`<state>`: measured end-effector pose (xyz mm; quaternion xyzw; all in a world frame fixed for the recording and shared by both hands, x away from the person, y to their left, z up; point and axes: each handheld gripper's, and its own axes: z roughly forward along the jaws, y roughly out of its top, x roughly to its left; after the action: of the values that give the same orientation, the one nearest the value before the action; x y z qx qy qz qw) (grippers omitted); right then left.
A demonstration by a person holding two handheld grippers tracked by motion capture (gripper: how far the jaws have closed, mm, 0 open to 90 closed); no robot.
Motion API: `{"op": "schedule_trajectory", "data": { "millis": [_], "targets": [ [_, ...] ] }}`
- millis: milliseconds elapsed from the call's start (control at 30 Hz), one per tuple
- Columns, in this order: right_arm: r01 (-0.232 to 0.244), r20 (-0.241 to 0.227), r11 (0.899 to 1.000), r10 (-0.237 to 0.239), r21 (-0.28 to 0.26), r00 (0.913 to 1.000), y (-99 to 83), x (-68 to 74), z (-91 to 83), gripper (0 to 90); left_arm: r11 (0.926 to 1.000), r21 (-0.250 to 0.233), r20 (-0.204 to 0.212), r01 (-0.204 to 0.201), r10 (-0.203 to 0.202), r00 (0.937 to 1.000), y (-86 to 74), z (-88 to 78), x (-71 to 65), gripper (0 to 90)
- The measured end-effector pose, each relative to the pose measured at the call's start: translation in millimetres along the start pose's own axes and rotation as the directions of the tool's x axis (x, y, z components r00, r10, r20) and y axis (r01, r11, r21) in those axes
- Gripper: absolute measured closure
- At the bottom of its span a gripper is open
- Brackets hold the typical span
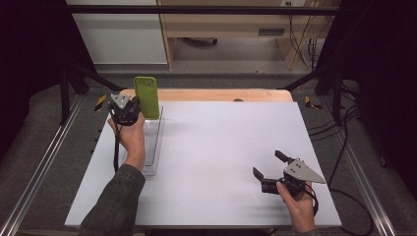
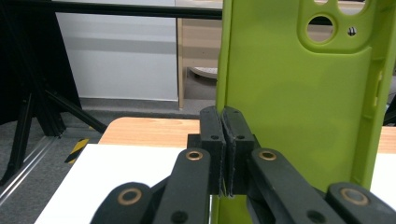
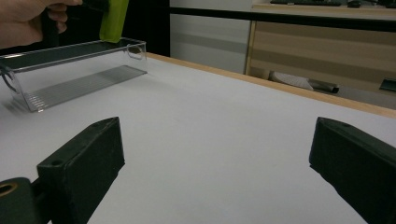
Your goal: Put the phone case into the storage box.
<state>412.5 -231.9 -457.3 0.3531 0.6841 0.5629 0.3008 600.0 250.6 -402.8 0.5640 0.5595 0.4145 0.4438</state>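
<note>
Behind the left gripper (image 1: 129,111), phone case (image 1: 147,96) half hidden.

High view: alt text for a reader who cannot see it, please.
The left claw holds a green phone case upright above the far end of a clear bin on a white table. The right claw rests open near the table's front right corner.

Black hand-held gripper (image 1: 268,164), grey triangular plate, brass pivots, dark sleeve (image 1: 115,201)

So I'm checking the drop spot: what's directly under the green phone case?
The green phone case, pinched at its edge by the left gripper, hangs upright over the far end of the clear plastic bin. The bin looks empty in the right gripper view; the hand covers part of it.
</note>
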Motion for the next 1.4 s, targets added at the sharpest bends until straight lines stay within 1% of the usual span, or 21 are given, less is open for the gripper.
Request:
{"op": "schedule_trajectory", "data": {
  "millis": [167,333,633,967,1100,1267,1400],
  "targets": [
    [0.000,-0.001,1.000,0.000,0.001,1.0000,-0.1,0.3,0.1,3.2,1.0000,0.006,-0.007,-0.005,0.005,1.0000,-0.9,1.0,-0.2,87.5],
    [0.000,-0.002,1.000,0.000,0.001,1.0000,-0.2,0.0,-0.1,3.2,0.9998,0.010,-0.018,-0.019,0.019,0.9997,-2.6,2.9,0.7,87.5],
    [-0.002,-0.001,1.000,0.002,0.002,1.0000,-0.5,-0.7,0.0,3.2,0.9996,0.021,-0.026,-0.019,0.020,0.9995,-7.9,10.8,-0.3,87.5],
    [-0.003,-0.003,1.000,0.003,0.004,1.0000,-1.1,-1.0,0.5,3.2,0.9994,0.019,-0.046,-0.030,0.031,0.9985,-9.7,13.1,0.8,87.5],
    [-0.003,-0.003,1.000,0.003,0.003,1.0000,-1.1,-0.9,0.4,3.2,0.9993,0.022,-0.046,-0.030,0.031,0.9985,-10.6,14.2,0.7,87.5],
    [-0.002,-0.006,1.000,0.002,0.006,1.0000,-1.2,-0.7,0.6,3.2,0.9986,0.027,-0.050,-0.047,0.048,0.9976,-11.6,15.1,-0.2,87.5],
    [-0.004,-0.005,1.000,0.004,0.005,1.0000,-1.2,-1.4,0.3,3.2,0.9984,0.032,-0.053,-0.047,0.049,0.9974,-12.8,16.0,0.0,87.5]
  ]
}}
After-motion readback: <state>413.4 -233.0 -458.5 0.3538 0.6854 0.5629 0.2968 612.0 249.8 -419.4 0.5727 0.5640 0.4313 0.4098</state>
